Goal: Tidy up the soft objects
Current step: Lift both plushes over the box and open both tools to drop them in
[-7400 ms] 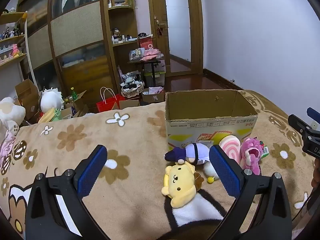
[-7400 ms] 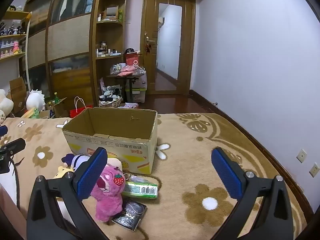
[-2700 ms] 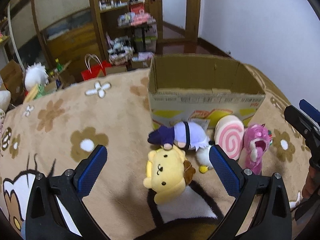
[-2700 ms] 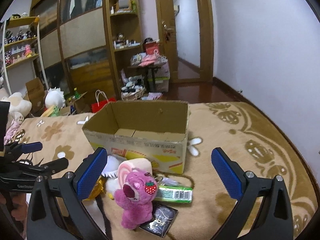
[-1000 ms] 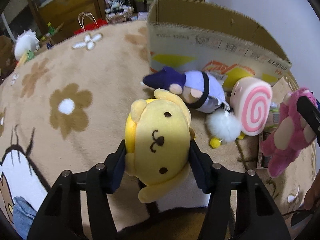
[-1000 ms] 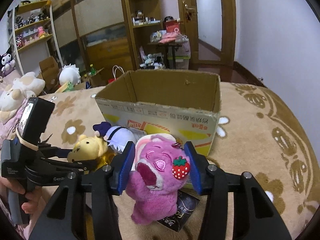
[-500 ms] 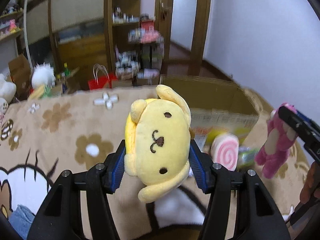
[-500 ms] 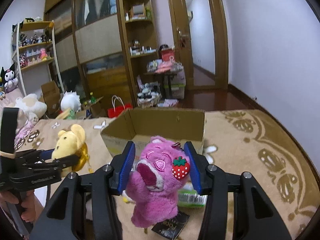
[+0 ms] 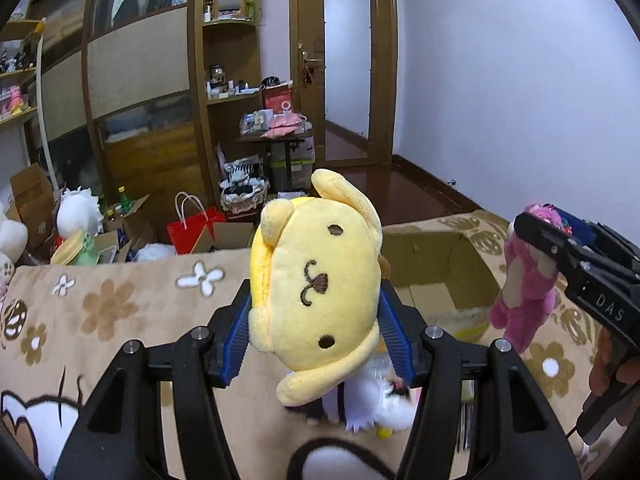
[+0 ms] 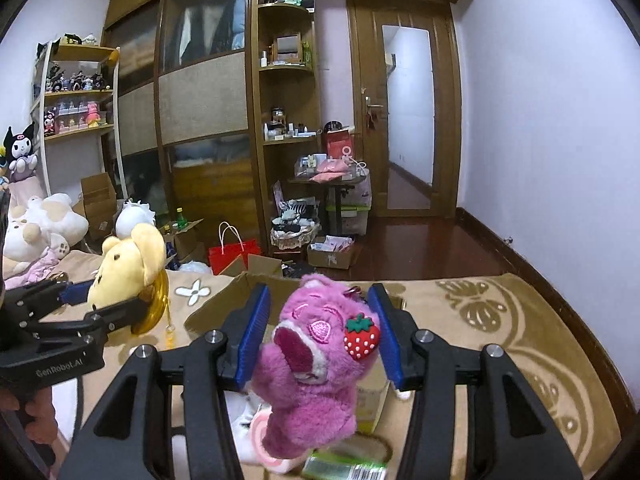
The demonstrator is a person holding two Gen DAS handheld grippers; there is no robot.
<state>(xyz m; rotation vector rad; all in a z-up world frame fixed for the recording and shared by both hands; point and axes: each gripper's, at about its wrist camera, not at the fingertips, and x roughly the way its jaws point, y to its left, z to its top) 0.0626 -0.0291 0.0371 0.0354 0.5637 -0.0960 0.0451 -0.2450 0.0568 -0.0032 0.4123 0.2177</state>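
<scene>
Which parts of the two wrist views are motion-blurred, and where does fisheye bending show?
Left wrist view: yellow plush in the left gripper is sharp; the toys on the blanket below it are smeared; door frame bows. Right wrist view: pink plush in the right gripper is sharp; green packet at the bottom edge is blurred; right wall bulges.

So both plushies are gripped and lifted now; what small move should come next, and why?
Probably carry both forward over the cardboard box before releasing. The left gripper clamps the yellow plush and the right gripper the pink plush, both held above the blanket, and the box sits open just ahead.
</scene>
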